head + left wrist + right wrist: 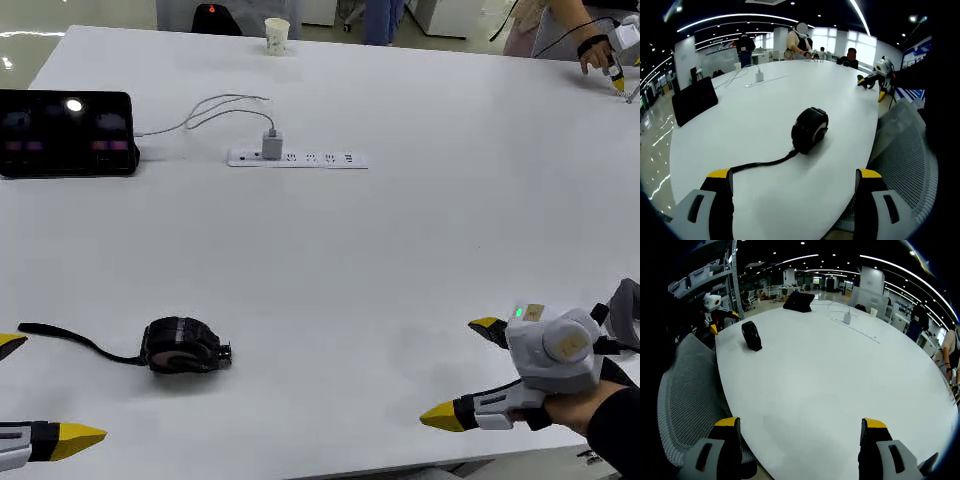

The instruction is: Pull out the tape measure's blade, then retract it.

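A black tape measure (182,345) lies on the white table (360,250) near the front left, its black wrist strap (70,337) trailing to the left. My left gripper (20,390) stands open at the left edge, just left of the strap's end, yellow tips apart. In the left gripper view the tape measure (810,129) lies ahead between the open jaws, apart from them. My right gripper (465,370) is open at the front right, far from the tape measure, held by a hand. From the right gripper view the tape measure (751,335) sits far off to the left.
A dark tablet (66,133) lies at the back left. A white power strip (297,158) with a charger and cable sits mid-table, a paper cup (277,35) at the far edge. Another person's gripper (622,60) works at the back right. A mesh chair (685,390) stands below the table edge.
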A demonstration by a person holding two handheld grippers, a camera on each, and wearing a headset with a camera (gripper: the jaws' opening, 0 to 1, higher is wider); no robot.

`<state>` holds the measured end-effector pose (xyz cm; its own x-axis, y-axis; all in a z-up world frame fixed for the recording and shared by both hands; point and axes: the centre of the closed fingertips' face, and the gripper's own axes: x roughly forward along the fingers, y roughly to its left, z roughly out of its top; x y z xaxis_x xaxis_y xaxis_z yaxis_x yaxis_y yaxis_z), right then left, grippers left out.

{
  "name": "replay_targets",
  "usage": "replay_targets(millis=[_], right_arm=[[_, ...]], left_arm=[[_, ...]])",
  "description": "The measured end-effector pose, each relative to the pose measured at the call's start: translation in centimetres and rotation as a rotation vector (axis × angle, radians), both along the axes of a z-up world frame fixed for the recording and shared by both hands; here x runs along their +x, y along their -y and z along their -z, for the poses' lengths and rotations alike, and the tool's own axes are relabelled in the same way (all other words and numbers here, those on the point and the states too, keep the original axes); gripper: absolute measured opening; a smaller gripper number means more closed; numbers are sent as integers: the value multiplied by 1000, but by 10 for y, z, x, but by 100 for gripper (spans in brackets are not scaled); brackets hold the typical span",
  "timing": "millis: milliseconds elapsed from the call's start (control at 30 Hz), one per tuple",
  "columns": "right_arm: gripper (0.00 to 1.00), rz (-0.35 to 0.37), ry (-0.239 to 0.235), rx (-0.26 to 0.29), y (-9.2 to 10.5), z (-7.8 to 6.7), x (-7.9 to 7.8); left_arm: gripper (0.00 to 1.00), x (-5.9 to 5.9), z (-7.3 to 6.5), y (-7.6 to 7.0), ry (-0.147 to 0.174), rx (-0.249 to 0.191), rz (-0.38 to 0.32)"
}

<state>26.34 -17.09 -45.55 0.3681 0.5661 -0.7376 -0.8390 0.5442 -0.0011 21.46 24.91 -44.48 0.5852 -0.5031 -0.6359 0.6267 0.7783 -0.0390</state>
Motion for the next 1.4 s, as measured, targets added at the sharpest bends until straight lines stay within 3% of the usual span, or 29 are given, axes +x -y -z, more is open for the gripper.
replay_targets(millis=[333,400,433,500,533,567,833,933,1000,1033,1100,1300,1400], right_arm=[[99,-38,40,11,-10,-5,12],[99,-52,36,17,-15,-6,14],[99,-66,30,24,-17,-6,13],[99,-104,-30,62,-27,-3,5],[99,-121,-43,49,-28,-1,3],[99,-146,-38,45,-31,-1,3],[99,-206,-38,46,-52,-1,4],[99,-245,-24,52,-62,-3,4],[99,-263,-23,60,-68,-5,4],[99,-270,-18,61,-71,-5,5],[99,-284,-13,63,-76,-6,6],[99,-326,-2,64,-88,-4,8],[99,-356,15,79,-99,-6,8]], left_arm=[[99,13,-7,-4,11,17,24],[99,16,-6,-7,29,61,51],[99,16,-4,-6,9,60,53],[99,16,-3,-3,0,58,70],[99,15,-3,0,-13,55,88],[99,13,-2,4,-29,52,104],[99,7,3,23,-53,73,208],[99,8,3,28,-43,80,251],[99,9,-1,36,4,80,325],[99,9,-1,37,-2,85,331],[99,13,-1,38,15,119,363],[99,19,-6,46,16,123,412],[99,21,-4,48,4,151,450]])
